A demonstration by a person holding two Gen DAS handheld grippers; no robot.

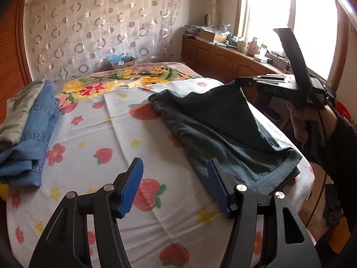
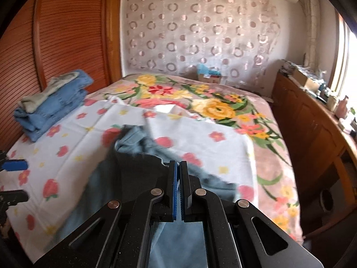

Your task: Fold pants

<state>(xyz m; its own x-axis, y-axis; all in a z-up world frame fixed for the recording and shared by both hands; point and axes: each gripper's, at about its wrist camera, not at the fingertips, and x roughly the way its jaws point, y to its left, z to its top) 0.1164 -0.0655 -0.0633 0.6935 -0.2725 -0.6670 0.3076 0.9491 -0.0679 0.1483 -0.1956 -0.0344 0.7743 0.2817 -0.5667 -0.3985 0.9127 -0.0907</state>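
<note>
Both cameras ride low and near over the bed [image 1: 133,134], tilted downward toward the circle-patterned curtain [image 1: 100,22]. The left view angles toward the window [image 1: 290,22]; the right sits farther right. Both share the folded jeans [image 2: 55,102].

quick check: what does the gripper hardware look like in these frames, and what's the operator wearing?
Both grippers match: the left gripper and right gripper have black linkage arms with round silver pivot pins and ribbed blue pads. Seen from the left wrist view, the right unit has a black body with faint lettering, too blurred to read, a flat black strip rising from it, and a thin black cable hanging below. The operator wears a dark sleeve.
</note>
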